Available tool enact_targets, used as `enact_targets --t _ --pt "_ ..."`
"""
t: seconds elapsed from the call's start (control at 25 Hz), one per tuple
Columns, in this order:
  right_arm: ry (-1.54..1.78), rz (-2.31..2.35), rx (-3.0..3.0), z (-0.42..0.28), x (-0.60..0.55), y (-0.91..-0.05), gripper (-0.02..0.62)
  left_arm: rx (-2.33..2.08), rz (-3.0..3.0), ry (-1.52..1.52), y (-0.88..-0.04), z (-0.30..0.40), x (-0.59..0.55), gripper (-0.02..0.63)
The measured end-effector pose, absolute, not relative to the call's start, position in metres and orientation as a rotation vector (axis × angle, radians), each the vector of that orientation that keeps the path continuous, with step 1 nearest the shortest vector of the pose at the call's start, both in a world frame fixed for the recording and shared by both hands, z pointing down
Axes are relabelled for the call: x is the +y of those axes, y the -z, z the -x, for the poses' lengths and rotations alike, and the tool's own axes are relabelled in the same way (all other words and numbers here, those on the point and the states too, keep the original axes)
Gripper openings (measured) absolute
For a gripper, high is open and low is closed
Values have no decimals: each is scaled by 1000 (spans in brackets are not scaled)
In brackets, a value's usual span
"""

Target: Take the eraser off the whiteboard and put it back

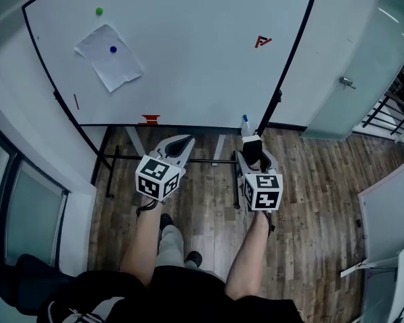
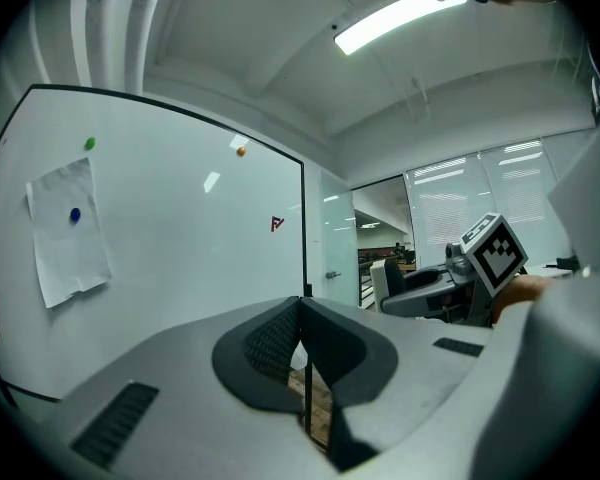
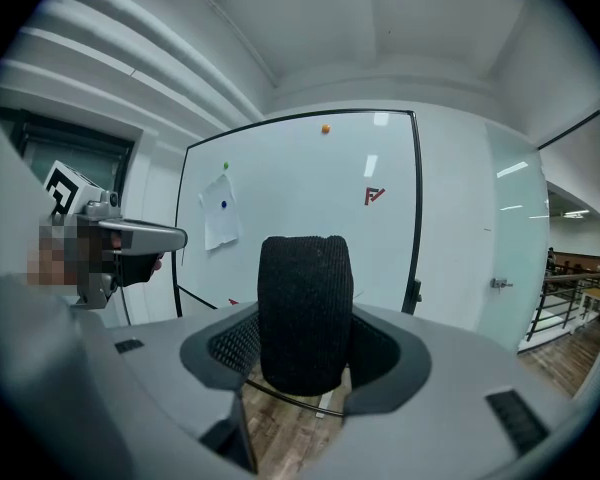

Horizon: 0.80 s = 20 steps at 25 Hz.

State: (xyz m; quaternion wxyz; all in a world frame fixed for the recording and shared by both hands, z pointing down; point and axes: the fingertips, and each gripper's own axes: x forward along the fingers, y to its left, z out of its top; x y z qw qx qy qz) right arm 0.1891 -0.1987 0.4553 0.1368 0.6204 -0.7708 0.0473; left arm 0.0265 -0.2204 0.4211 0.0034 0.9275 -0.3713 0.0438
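Eraser (image 3: 303, 313): black, with a finely ribbed, felt-like face and a rounded top edge. It is stood upright and rises above the jaw tips. It is clamped between the jaws of the right gripper (image 3: 305, 346), with a dark pad pressed on each side. The jaws are set wide by the block's thickness.

- In the head view the eraser is held off the whiteboard (image 1: 188, 59), on its near side. It sits just below the board's lower edge, at the right end, over the wooden floor (image 1: 310, 200).
- A marker with a blue cap (image 1: 245, 123) is seen just beyond the eraser, at the board's lower edge.

Left gripper (image 2: 300, 313): the jaws are clenched, tips brought together, and nothing is held between them. A sliver of floor is seen below the meeting point. This gripper is held level beside the right one, to its left and well apart from the eraser.

Writing and marks:
- A small red mark (image 1: 263, 42) on the right part of the board is shaped roughly like an F; it is too small to be read as a word.
- Black-and-white square markers are carried on each gripper's cube (image 1: 159, 177).

Further out on the board:
- A paper sheet (image 1: 109, 57) is pinned at the far left under a blue magnet (image 1: 113, 48).
- A green magnet (image 1: 99, 11) is set above it.
- An orange magnet (image 3: 325, 128) is placed at the top edge.
- A small red object (image 1: 150, 119) is seen at the lower edge; what it is cannot be told.
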Motion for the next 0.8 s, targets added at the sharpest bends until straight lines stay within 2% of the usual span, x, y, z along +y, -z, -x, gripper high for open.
enact_targets --t 0.8 --pt "-117 -1837 -2191 -207 -241 -443 245 -1098 -2925 -183 -416 -46 -263 20"
